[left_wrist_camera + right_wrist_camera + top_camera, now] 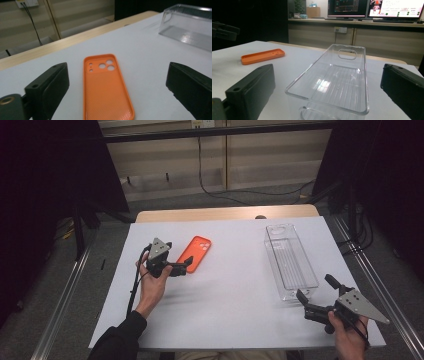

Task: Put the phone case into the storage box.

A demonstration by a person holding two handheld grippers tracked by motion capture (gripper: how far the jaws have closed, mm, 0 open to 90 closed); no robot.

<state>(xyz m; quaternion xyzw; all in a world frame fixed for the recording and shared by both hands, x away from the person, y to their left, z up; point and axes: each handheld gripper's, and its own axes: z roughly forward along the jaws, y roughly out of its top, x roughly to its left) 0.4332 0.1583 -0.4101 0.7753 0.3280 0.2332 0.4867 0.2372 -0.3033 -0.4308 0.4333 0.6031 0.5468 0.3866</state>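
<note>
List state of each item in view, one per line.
orange phone case: flat on the table, open side up, camera cutouts at the far end, between the open jaws, not gripped.
clear bin: upright on the table, empty, no lid.
left gripper: open, at the near end of the case.
right gripper: open, just short of the bin's near end, holding nothing.

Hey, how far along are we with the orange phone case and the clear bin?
Nothing looks done yet: the orange phone case lies flat on the table, and the clear bin is empty. In hand: the open left gripper straddles the case; the open right gripper faces the bin. Left: grasping and moving it.
</note>
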